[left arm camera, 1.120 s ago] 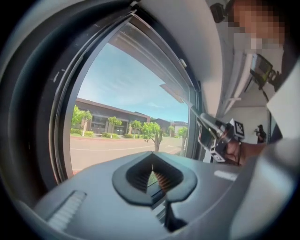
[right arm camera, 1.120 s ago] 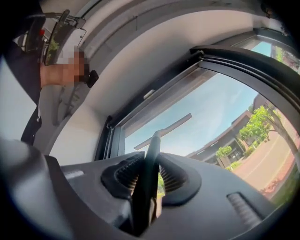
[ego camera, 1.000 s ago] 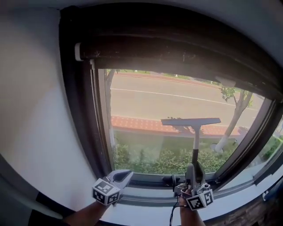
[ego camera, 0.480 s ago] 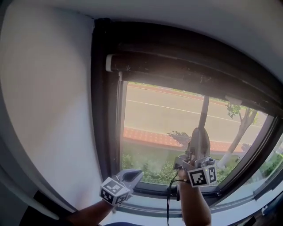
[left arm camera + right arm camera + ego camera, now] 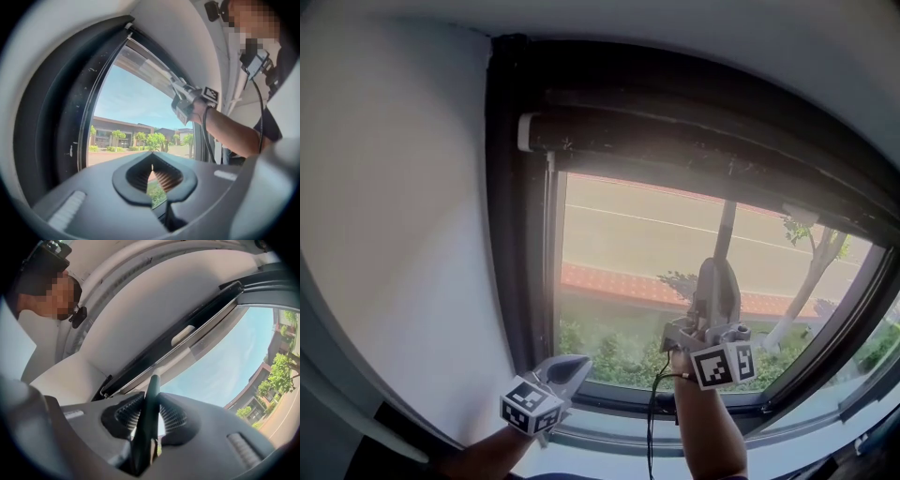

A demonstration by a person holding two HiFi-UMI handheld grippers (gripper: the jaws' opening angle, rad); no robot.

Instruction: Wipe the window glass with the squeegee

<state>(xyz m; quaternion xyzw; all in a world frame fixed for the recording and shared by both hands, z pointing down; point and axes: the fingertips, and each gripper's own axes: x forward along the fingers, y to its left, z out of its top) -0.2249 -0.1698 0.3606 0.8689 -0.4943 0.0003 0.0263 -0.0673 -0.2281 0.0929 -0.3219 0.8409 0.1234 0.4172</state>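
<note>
Right hand-held gripper (image 5: 717,272) pinches the squeegee (image 5: 146,418) handle before the glass (image 5: 619,253); left hand-held gripper (image 5: 570,367), pressed together, sits low beside the frame (image 5: 520,262).

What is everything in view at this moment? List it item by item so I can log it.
window glass: one pane, clear, centre of the head view
window frame: one, dark, around the glass
roller blind: one, dark roll with a white end cap, across the top of the frame
wall: one, white, left of the frame
red paved strip and green hedge: one each, outside beyond the glass
squeegee: one, dark handle rising in front of the glass; blade not made out
cable: one, black, hanging below the right gripper
left gripper: one, grey, shut and empty, low by the sill
right gripper: one, grey, shut on the squeegee handle
</note>
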